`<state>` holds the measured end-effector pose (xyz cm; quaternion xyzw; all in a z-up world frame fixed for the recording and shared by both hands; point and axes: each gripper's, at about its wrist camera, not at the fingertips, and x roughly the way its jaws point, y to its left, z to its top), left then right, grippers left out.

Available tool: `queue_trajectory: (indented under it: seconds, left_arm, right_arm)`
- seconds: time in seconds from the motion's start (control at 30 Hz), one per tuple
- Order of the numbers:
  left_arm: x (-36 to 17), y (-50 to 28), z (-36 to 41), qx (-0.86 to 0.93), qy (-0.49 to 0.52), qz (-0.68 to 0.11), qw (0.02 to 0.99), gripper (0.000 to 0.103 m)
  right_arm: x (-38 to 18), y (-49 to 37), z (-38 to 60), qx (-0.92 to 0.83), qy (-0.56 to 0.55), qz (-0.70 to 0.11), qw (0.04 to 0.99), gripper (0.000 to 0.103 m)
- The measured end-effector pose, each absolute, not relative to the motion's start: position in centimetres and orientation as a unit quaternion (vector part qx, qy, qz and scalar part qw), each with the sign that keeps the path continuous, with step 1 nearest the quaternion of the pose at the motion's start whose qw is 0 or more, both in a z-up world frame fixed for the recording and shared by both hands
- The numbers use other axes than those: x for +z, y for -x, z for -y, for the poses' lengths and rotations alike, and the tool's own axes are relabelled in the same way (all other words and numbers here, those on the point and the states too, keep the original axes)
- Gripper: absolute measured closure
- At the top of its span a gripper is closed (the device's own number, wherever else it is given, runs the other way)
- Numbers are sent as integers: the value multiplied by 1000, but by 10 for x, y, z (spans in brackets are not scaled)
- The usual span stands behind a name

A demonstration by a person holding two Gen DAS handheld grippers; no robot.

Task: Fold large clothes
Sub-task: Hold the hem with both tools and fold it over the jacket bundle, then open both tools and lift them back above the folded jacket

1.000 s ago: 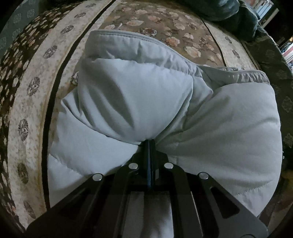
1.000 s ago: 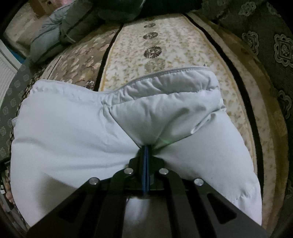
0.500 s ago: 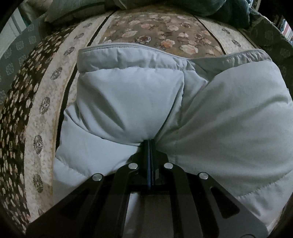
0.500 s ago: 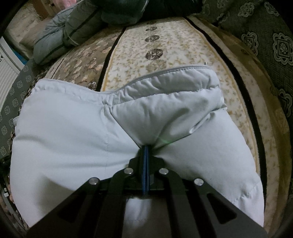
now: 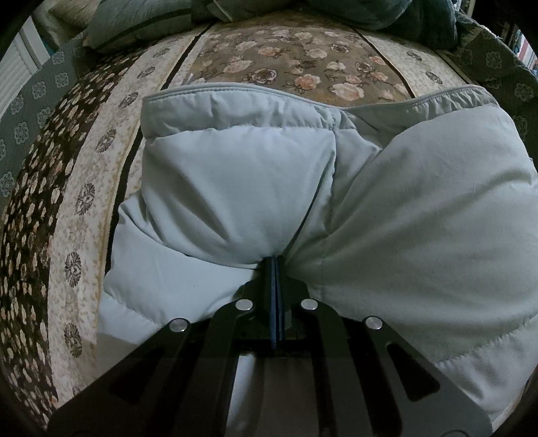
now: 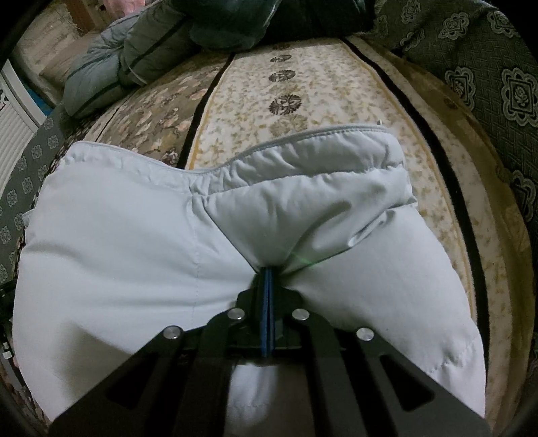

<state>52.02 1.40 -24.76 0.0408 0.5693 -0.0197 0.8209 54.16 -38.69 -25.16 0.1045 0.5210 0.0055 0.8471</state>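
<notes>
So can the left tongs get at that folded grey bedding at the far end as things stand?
Probably not: the left tongs are shut on the pale padded garment, and the grey bedding lies far beyond it.

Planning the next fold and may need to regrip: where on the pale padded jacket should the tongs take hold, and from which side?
Grip the piped hem edge of the padded jacket, coming from above and the near side. It is a thin, firm, stitched band lying free on the floral rug; the puffy panels would bulge out. Both the left tongs and right tongs are now pinched shut on fabric folds.
</notes>
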Motion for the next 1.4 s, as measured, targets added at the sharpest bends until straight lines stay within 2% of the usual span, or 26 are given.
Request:
queue_trajectory:
  seconds: [0.33, 0.43, 0.47, 0.5, 0.53, 0.57, 0.6, 0.63, 0.77, 0.93, 1.1, 1.23, 1.4]
  left_arm:
    - [-242, -520, -14, -17, -31, -567, 823, 100]
    - [-223, -506, -22, -24, -16, -559, 829, 102]
    - [-215, -498, -26, -28, -5, -554, 832, 89]
    - [-208, -493, -28, -34, 2, -548, 836, 66]
    - [-197, -482, -30, -39, 7, -536, 843, 52]
    - [-186, -470, -31, -35, 3, -523, 851, 27]
    - [-177, -459, -31, -27, -8, -509, 861, 14]
    - [-163, -440, -32, -22, -23, -483, 875, 11]
    - [-137, -389, -53, -25, -7, -460, 888, 5]
    - [-141, -343, -79, -27, 29, -471, 881, 3]
    - [-188, -353, -94, 11, 16, -473, 881, 3]
    - [-201, -364, -100, 16, 13, -461, 887, 3]
    - [-212, -375, -100, -11, 11, -448, 894, 3]
  right_arm:
    - [-245, -540, 382, -2, -68, -518, 853, 103]
    - [-220, -523, 383, 2, -80, -506, 859, 97]
    - [-210, -515, 384, 10, -87, -499, 862, 96]
    - [-197, -502, 384, 16, -85, -486, 870, 92]
    - [-185, -491, 383, 17, -82, -473, 877, 82]
    - [-175, -477, 384, 20, -80, -460, 884, 43]
    - [-161, -456, 385, 23, -81, -442, 893, 21]
    - [-150, -437, 387, 23, -78, -423, 903, 21]
    - [-128, -369, 398, 38, -73, -413, 907, 19]
    - [-145, -326, 418, 37, -83, -442, 892, 11]
    - [-192, -343, 438, -11, -75, -441, 894, 10]
    - [-219, -370, 445, -38, -52, -431, 900, 10]
    - [-229, -387, 455, -22, -74, -409, 909, 2]
